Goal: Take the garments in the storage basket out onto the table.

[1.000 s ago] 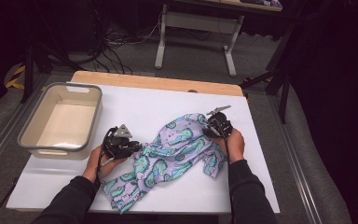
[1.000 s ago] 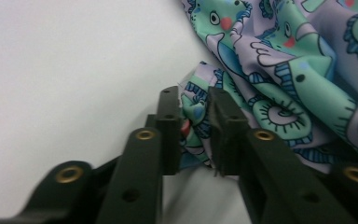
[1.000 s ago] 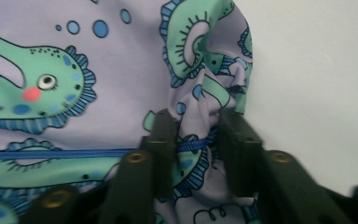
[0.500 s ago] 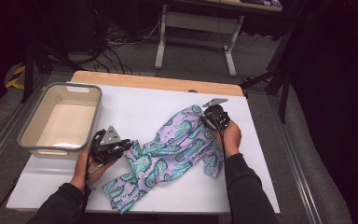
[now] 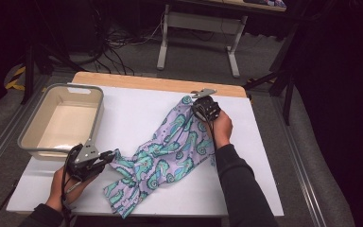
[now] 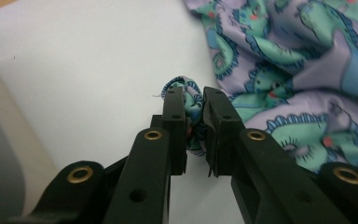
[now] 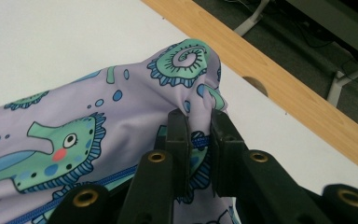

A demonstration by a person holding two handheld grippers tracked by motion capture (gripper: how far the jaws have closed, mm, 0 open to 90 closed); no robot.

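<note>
Your left gripper (image 5: 108, 156) is down by the near left corner of the table (image 5: 132, 113), just in front of the grey bin (image 5: 61, 120). Its two black jaws are almost shut, and they pinch a small bunched bit of the seahorse cloth (image 5: 170, 151) between them. In the left gripper view you can see that little wad of cloth (image 6: 192, 105) squeezed tight, with the white table top under it and the side of the bin at the left. Your right gripper (image 5: 202, 105) is up near the far edge of the table, close to the wooden strip (image 5: 156, 82) that runs along the back. Its jaws have just been closing, and now they clamp on the top end of the cloth. In the right gripper view the cloth (image 7: 98, 130) bulges up above the jaws, and a blue zip line runs across it. The cloth is purple with green seahorses. It lies in a long slant across the middle of the table, from the far end in your right gripper down to the near left end in your left gripper. One loose flap of it reaches toward the near edge.
</note>
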